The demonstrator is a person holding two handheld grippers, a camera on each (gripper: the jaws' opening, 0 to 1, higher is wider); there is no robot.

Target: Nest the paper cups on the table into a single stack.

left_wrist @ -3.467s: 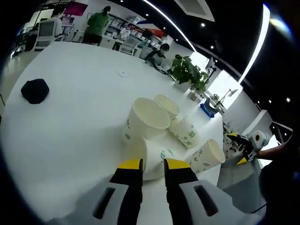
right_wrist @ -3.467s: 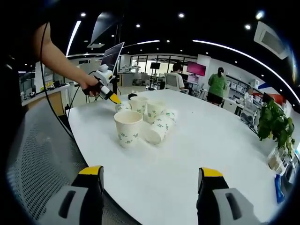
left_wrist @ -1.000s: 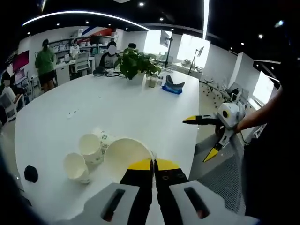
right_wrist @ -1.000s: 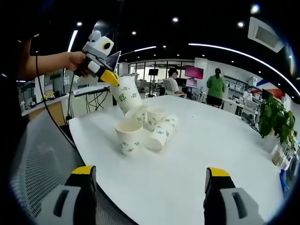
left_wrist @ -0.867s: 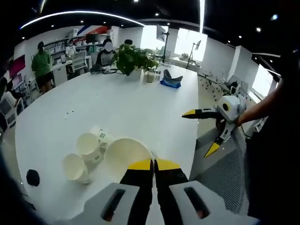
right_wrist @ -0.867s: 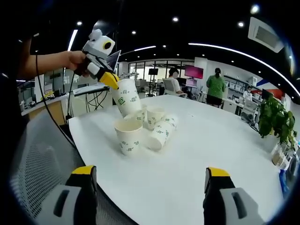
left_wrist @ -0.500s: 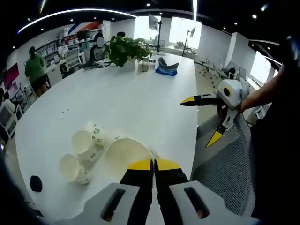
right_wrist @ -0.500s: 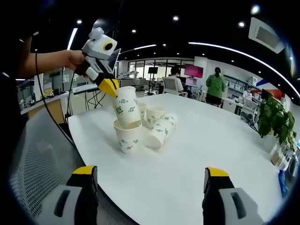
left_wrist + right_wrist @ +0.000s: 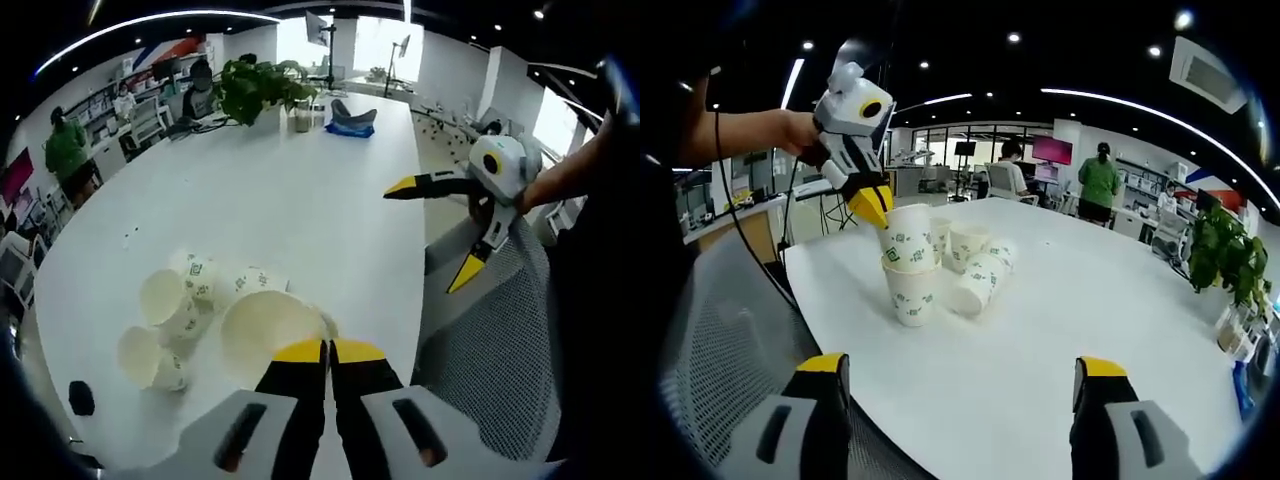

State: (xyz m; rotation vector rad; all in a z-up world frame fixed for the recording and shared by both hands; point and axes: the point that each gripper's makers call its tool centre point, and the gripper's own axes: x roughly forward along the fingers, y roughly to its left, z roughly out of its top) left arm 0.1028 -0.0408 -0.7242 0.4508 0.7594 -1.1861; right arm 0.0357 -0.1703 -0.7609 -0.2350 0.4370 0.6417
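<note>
White table, large, round-edged; mesh chair at its near edge; potted plant and blue item at the far side. Left gripper, yellow tips pressed together on the rim of a paper cup, that cup set part way into an upright cup standing on the table. Right gripper, jaws spread wide, holding nothing, hanging off the table edge, well apart from the cups. Just beside the stack: two upright cups and two lying on their sides, touching one another. Small black object on the table near the cups
</note>
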